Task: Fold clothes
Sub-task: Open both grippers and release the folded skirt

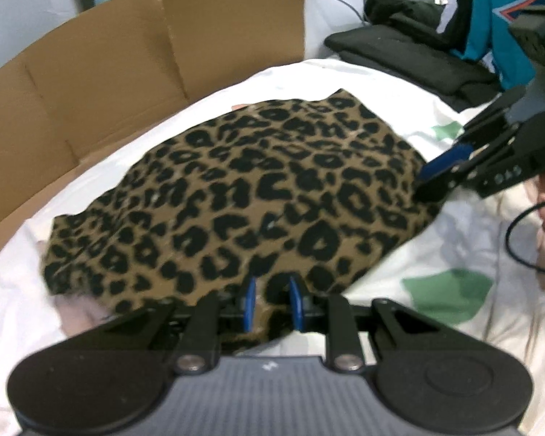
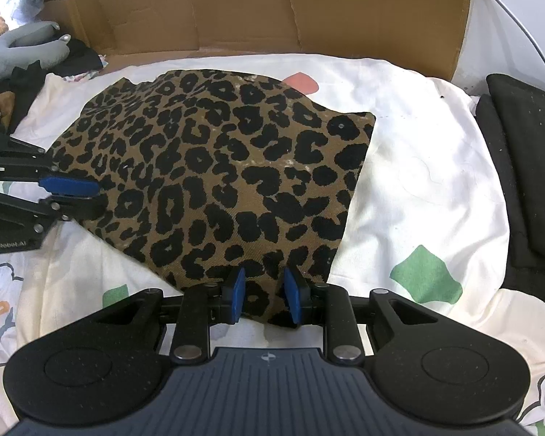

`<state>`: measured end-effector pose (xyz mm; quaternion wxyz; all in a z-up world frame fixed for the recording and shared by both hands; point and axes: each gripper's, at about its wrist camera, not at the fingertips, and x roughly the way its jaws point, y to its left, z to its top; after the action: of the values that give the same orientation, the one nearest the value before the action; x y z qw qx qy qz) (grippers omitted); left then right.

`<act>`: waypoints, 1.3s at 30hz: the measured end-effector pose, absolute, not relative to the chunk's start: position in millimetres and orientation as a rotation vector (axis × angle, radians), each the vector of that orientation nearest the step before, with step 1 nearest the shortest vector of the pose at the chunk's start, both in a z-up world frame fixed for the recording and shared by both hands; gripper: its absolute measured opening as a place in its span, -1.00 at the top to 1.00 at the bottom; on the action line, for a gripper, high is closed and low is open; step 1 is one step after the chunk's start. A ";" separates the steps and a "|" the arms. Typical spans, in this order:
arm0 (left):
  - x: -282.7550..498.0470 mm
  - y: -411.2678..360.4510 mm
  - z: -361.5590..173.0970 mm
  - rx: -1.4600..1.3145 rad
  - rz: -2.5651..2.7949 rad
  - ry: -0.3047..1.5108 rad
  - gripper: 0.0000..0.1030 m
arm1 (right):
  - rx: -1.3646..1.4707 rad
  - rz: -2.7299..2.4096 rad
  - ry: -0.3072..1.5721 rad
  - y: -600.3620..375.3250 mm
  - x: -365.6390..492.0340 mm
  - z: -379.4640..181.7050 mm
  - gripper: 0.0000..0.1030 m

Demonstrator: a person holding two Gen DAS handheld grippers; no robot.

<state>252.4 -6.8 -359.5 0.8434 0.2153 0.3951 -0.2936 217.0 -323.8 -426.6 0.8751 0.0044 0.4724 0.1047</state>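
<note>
Left tongs [image 1: 271, 303] angled down, blue pads narrowly apart, right tongs [image 2: 263, 294] likewise

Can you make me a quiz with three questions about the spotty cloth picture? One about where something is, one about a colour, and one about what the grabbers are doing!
1. Where is the cardboard box?
A. Behind the leopard-print cloth
B. On top of it
C. Under the bedsheet

2. What colour are the gripper pads?
A. Red
B. Blue
C. Yellow

3. What is between the right gripper's fingers?
A. Nothing
B. A black garment
C. The cloth's edge

Answers:
1 A, the box stands beyond the cloth's far edge.
2 B, the pads are blue on both grippers, the left gripper too.
3 C, spotted fabric fills the gap.
</note>
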 end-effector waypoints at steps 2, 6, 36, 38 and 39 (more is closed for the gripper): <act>253.5 1.4 -361.0 0.441 -0.604 0.846 0.55 | 0.008 0.219 0.987 -324.0 217.1 -426.5 0.40; 255.1 16.2 -361.0 0.430 -0.574 0.856 0.55 | 0.010 0.218 0.985 -324.5 216.7 -426.6 0.40; 273.5 83.2 -347.4 -0.020 -0.330 1.042 0.12 | 0.491 0.093 1.135 -369.0 201.8 -420.4 0.07; 275.5 83.5 -350.5 -0.049 -0.333 1.054 0.10 | 0.576 0.102 1.139 -376.0 202.0 -429.5 0.07; 276.6 83.8 -352.4 -0.061 -0.333 1.060 0.10 | 0.614 0.110 1.142 -379.4 202.4 -434.5 0.07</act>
<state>276.6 83.8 -352.4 0.8492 -0.0289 0.5031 -0.1579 202.4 -379.4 -434.5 0.7957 0.2857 0.5316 0.0513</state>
